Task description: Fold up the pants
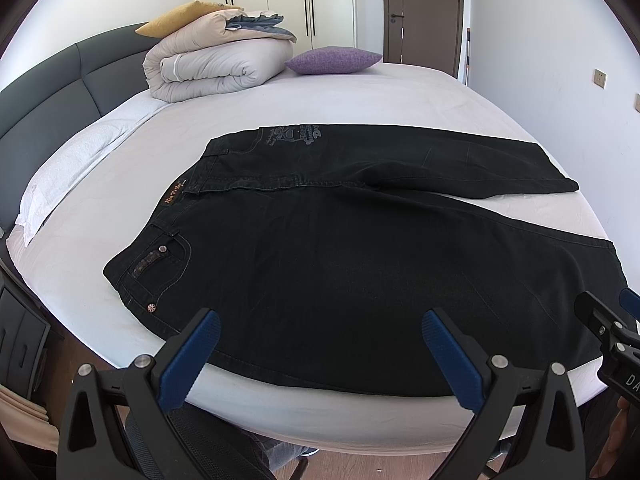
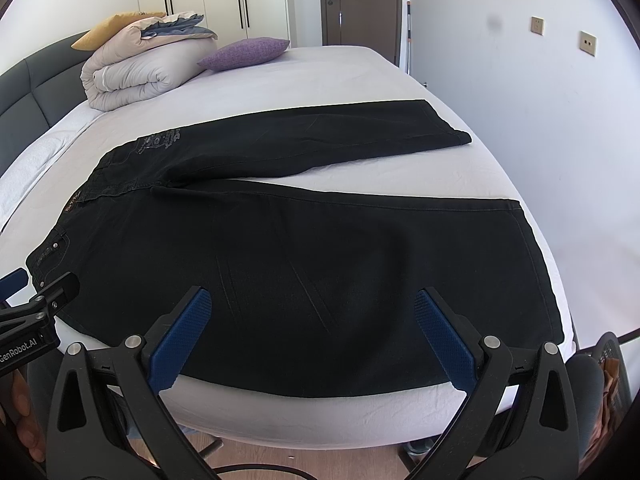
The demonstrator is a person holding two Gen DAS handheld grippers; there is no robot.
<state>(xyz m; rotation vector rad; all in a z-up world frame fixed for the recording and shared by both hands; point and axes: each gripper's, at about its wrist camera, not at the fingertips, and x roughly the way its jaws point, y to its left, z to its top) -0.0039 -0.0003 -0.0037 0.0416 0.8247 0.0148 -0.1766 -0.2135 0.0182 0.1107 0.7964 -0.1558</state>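
Black jeans (image 1: 340, 248) lie spread flat on the white bed (image 1: 360, 100), waist to the left, both legs running right and splayed apart. They also show in the right wrist view (image 2: 320, 248). My left gripper (image 1: 320, 320) is open and empty, hovering over the near edge of the near leg close to the waist. My right gripper (image 2: 312, 300) is open and empty over the near leg's lower half. Each gripper shows at the edge of the other's view: the right gripper (image 1: 612, 328) and the left gripper (image 2: 36, 300).
A folded beige duvet (image 1: 216, 64) with a yellow pillow (image 1: 176, 20) and a purple cushion (image 1: 332, 60) sit at the bed's far end by the grey headboard (image 1: 52, 92). Wardrobes and a brown door (image 1: 424, 12) stand behind. The bed's near edge drops to wooden floor (image 1: 340, 464).
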